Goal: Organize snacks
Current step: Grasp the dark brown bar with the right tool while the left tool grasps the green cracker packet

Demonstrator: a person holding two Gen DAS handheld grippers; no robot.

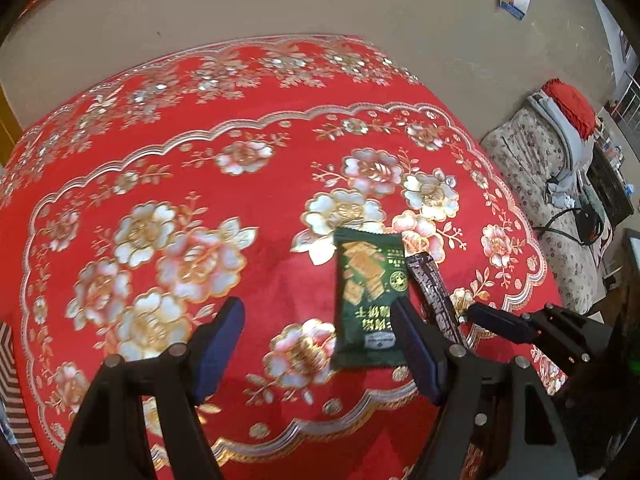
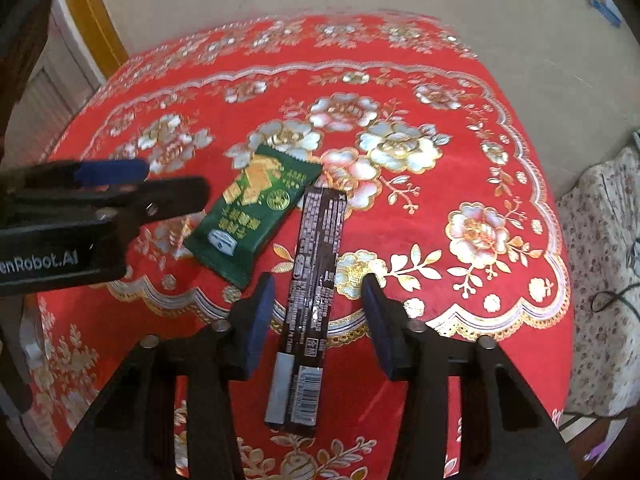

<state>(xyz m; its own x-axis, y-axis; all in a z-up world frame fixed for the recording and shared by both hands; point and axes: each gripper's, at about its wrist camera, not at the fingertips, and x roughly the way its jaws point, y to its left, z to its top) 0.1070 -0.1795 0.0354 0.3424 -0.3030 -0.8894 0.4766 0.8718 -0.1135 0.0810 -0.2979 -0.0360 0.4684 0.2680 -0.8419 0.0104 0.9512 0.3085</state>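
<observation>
Two snacks on the red flowered tabletop (image 2: 500,128), side by side near its front edge: green cracker packet (image 2: 256,210) lying flat and skewed, dark wrapped bar (image 2: 316,248) just beside it on the right, long axis running toward the edge, near end jutting past the scalloped border; lying close at the far corners, apparently touching there, though hard to tell for sure. Right gripper (image 2: 318,312) tilted steeply down, fingers (image 2: 260,316) straddling the bar's middle, one pad on each long side; gaps visible both sides, so parted and not yet pressing; likely lined up across the narrow width because that gives the surest pinch on a slim, stiff wrapper. Left gripper (image 1: 316,344) hovering at the packet's near end, fingers (image 1: 218,344) spread wide, nothing between the pads; one finger overlapping the packet's right edge in the left wrist view, contact impossible to judge; wide stance probably suited to the packet's broader body. Both snacks unlifted; sorting judged to be at its start; no container or target spot in sight.
</observation>
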